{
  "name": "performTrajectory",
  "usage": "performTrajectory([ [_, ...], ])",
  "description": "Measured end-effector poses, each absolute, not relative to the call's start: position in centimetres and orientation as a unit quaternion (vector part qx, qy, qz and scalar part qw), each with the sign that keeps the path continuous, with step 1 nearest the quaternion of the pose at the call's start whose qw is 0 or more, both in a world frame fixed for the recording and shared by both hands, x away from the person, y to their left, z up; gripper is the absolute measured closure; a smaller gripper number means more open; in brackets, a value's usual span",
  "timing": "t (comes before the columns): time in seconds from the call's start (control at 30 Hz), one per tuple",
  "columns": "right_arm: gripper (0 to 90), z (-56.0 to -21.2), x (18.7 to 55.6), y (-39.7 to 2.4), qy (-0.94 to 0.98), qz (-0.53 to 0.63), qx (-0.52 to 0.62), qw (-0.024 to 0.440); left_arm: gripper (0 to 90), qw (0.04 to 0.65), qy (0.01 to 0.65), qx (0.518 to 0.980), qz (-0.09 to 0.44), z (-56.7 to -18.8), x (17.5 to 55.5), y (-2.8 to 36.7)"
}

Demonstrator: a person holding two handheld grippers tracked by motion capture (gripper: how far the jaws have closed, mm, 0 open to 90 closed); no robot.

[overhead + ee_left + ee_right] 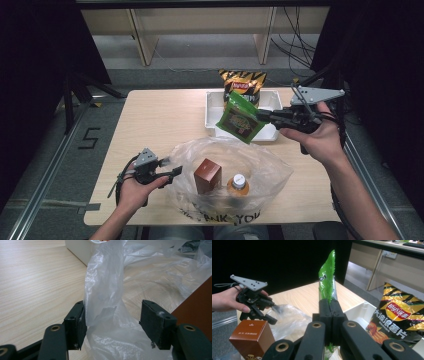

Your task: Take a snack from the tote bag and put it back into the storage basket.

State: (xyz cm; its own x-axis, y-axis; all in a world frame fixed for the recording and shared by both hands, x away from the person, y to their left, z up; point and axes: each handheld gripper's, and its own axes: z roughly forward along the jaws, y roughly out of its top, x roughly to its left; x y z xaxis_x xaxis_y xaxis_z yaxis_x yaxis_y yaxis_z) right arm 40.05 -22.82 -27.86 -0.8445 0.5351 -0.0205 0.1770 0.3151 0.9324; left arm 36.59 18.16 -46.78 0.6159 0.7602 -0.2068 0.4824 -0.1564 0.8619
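Bagging looks about halfway: brown cardboard box (pixel 207 175) and orange-capped bottle (pixel 238 184) already sit inside the clear plastic bag (pixel 260 172). Right gripper (pixel 262 116) is clenched on the green snack packet (pixel 240 119), held up just beyond the bag. Left gripper (pixel 172 167) has the bag's rim between released jaws. 1 striped chip bag (pixel 243 84) waits in the white tray (pixel 212 107) past the bag.

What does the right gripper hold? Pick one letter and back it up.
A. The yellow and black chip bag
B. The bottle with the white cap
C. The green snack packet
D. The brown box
C: the right gripper has its jaws clamped on the green snack packet, lifted above the white bin.
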Motion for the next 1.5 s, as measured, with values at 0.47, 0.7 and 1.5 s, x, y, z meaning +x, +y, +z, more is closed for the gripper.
performTrajectory([
  [0.47,90.0,-28.2,41.8,-23.0,0.790,0.530,0.245,0.185,38.8,0.501,0.413,0.747,0.141,-46.7,36.6,18.2],
  [0.7,90.0,-28.5,43.0,-22.8,0.796,0.516,0.252,0.193,38.8,0.498,0.414,0.749,0.142,-46.7,36.5,18.3],
  [1.5,90.0,-30.6,47.6,-22.3,0.799,0.491,0.290,0.191,38.7,0.498,0.417,0.748,0.140,-46.8,36.6,18.4],
])
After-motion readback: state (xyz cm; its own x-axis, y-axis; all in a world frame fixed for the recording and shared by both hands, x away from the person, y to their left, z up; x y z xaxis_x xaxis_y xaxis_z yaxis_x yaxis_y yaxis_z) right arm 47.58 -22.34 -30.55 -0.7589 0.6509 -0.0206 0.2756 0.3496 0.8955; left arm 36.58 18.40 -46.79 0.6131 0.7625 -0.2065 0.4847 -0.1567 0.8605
